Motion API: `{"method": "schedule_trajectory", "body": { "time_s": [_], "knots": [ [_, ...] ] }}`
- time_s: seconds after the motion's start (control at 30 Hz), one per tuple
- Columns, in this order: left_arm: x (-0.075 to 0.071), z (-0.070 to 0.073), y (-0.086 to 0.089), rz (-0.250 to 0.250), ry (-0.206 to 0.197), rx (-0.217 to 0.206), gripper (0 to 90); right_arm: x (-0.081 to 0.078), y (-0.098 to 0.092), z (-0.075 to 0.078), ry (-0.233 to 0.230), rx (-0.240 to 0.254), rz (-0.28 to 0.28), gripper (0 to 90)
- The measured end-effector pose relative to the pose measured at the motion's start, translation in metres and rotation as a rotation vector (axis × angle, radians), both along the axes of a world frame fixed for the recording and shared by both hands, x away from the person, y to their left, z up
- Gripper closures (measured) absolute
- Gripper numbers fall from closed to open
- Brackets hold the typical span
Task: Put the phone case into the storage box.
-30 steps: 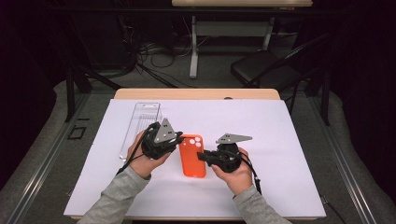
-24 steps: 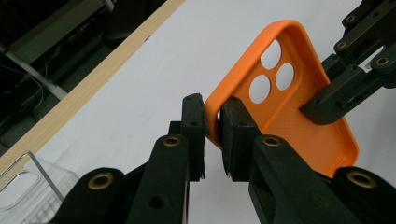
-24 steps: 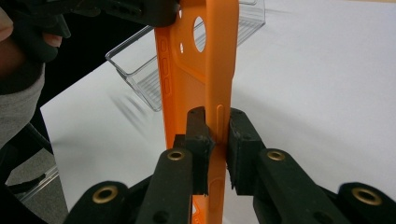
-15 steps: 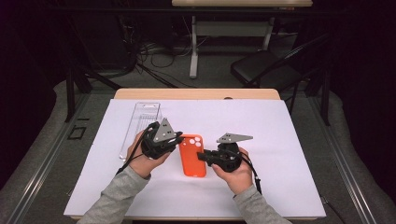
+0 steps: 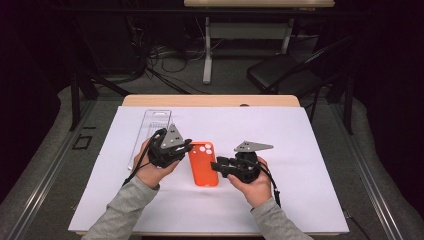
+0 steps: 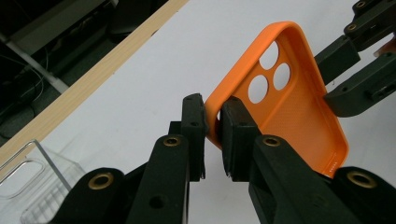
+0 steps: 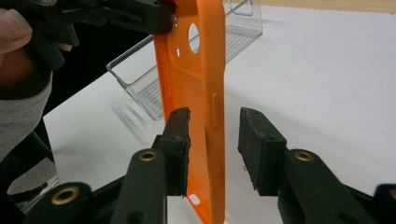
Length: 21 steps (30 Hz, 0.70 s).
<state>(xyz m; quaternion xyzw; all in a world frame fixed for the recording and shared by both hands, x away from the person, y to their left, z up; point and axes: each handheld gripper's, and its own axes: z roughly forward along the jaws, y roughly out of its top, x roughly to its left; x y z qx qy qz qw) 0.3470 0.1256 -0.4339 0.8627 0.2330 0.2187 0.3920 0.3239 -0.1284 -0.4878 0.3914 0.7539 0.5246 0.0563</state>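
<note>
The orange phone case [image 5: 203, 163] sits between both hands above the white sheet [image 5: 310, 150] that covers the bench [image 5: 210, 100]. In the high view its left edge is covered by the left tongs [image 5: 187, 146], and whether it touches the sheet cannot be told there. In the left gripper view the case's near corner is hidden between the pads, and its lower end is cut off by the right-hand jaw. In the right gripper view the case stands on edge, with its top and bottom cut off by the frame.

Left tongs [image 6: 213, 122]: closed on the case's rim beside the camera holes, pads pressing on both sides.

Right tongs [image 7: 213, 127]: jaws have just been opening; the case's side wall stands between them, a clear gap shows at the right pad, and contact at the left pad cannot be judged.

Count: 1 orange case, with 2 full round holes and part of another visible in the left gripper view; 1 clear plastic tray [image 5: 150, 131], partly hidden behind the left hand [image 5: 152, 172]; 2 tongs; 2 grey sleeves, cut off at the bottom edge
</note>
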Motion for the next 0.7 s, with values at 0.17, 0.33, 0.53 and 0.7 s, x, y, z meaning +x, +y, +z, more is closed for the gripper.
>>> {"method": "schedule_trajectory", "body": {
  "time_s": [0.17, 0.33, 0.53, 0.7],
  "knots": [
    [0.006, 0.000, 0.007, 0.019, 0.024, -0.009, 81.1, 0.003, -0.003, -0.001, -0.019, -0.002, -0.014, 58.8],
    [0.010, -0.001, 0.013, 0.035, 0.031, -0.014, 81.1, 0.004, -0.005, 0.000, -0.013, 0.006, -0.017, 58.1],
    [0.013, -0.001, 0.019, 0.034, 0.029, -0.014, 80.8, 0.005, -0.006, -0.001, -0.002, 0.010, -0.021, 57.9],
    [0.014, 0.000, 0.023, 0.051, 0.022, -0.013, 80.7, 0.005, -0.008, -0.002, 0.005, 0.009, -0.024, 57.3]
  ]
}}
